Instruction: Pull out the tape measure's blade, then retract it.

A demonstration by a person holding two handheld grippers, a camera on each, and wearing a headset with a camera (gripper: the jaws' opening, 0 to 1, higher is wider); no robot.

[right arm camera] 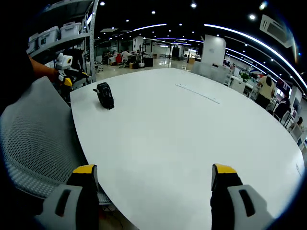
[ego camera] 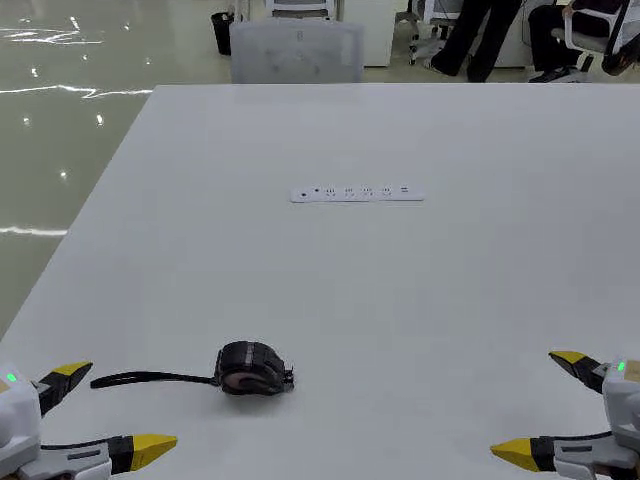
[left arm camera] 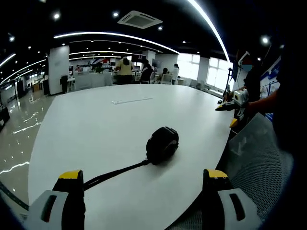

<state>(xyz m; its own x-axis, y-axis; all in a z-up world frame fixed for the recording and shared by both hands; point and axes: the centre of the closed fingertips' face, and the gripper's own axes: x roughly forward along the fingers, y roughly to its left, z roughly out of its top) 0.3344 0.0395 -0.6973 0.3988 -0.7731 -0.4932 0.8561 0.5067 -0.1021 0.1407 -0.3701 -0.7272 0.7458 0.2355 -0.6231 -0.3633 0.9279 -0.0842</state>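
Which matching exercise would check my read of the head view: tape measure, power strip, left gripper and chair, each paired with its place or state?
Things:
1. black round tape measure
2. long white power strip
3. left yellow-tipped gripper
4. grey mesh chair

Places or states:
A. beyond the far edge of the white table
B. flat at the table's middle
C. near the front edge, with a black strap trailing from it
D. jaws open, at the bottom left corner, holding nothing

Pairs: 1-C, 2-B, 3-D, 4-A.
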